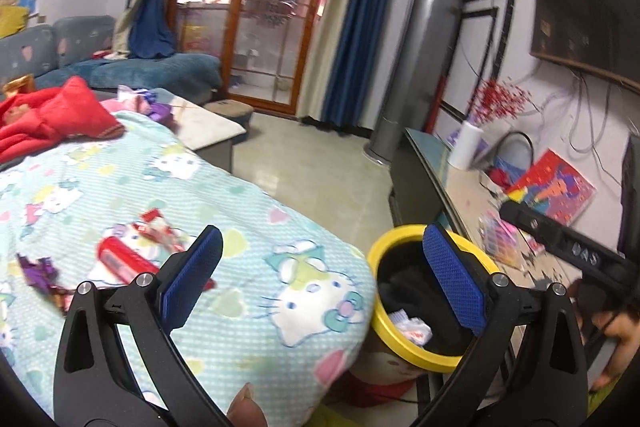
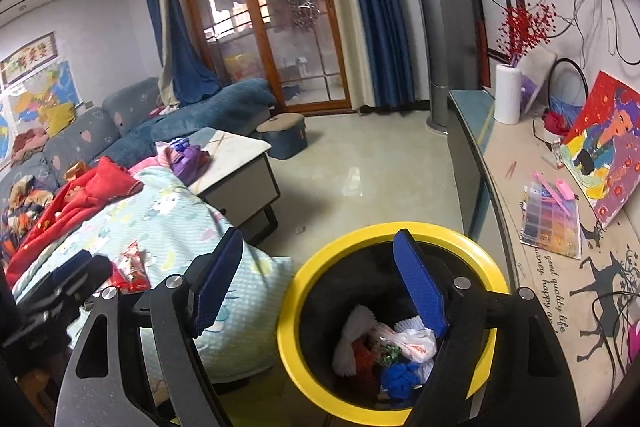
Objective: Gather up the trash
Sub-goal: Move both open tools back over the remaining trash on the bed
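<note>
On blanket's near edge: red wrapper (image 1: 120, 259), purple scrap (image 1: 42, 273); light, crinkly, pinch mid-body. Bin (image 2: 384, 239) beside blanket corner. Left gripper (image 1: 324, 271) and right gripper (image 2: 320, 275) spread, empty.

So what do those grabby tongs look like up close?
Both are alike. The left tongs and right tongs each have two black plastic arms with cut-out holes and round silver bolts. Each tip carries a flat blue pad with a bumpy, dotted grip texture. The other black tool's body shows pale raised lettering.
</note>
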`<state>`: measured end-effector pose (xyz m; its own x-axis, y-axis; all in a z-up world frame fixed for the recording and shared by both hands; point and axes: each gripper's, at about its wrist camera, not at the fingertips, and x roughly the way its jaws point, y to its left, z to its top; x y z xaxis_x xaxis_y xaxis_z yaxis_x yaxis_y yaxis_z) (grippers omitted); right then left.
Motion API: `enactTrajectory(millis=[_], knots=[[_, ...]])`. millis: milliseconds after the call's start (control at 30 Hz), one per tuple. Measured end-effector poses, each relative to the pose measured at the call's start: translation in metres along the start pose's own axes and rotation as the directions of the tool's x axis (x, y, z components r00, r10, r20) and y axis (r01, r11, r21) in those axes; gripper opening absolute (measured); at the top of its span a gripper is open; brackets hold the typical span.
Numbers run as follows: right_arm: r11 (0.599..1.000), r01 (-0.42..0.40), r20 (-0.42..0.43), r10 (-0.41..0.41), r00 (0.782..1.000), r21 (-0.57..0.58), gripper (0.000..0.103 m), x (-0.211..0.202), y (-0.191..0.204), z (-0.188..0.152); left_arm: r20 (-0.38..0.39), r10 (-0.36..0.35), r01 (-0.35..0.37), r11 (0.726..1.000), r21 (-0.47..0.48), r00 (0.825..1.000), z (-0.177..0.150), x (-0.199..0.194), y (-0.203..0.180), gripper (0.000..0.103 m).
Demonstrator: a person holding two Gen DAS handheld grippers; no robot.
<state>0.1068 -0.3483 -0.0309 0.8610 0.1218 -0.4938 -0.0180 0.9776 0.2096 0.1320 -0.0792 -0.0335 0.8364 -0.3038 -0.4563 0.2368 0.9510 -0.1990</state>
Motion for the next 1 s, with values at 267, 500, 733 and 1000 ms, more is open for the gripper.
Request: enactTrajectory(millis=[267, 500, 733, 1000], knots=[[0.996, -0.054, 0.012, 0.055, 0.998, -0.075, 0.075, -0.005, 0.034, -0.006, 0.044, 0.092, -0.089, 0.995, -0.053, 0.995, 0.005, -0.018, 0.032, 0.092], [0.982, -0.123, -0.009, 0.123, 0.992, -0.142, 0.075, -0.003, 0.064, -0.012, 0.073, 0.179, -0.170, 0.979, -0.110, 0.981, 0.010, -0.033, 0.067, 0.092], [0.955, -0.203, -0.044, 0.198, 0.979, -0.218, 0.075, 0.000, 0.102, -0.017, 0.088, 0.263, -0.244, 0.953, -0.180, 0.961, 0.013, -0.049, 0.100, 0.092], [0.907, -0.294, -0.121, 0.269, 0.955, -0.303, 0.075, 0.007, 0.145, -0.029, 0.074, 0.347, -0.321, 0.916, -0.240, 0.935, 0.014, -0.060, 0.131, 0.092]])
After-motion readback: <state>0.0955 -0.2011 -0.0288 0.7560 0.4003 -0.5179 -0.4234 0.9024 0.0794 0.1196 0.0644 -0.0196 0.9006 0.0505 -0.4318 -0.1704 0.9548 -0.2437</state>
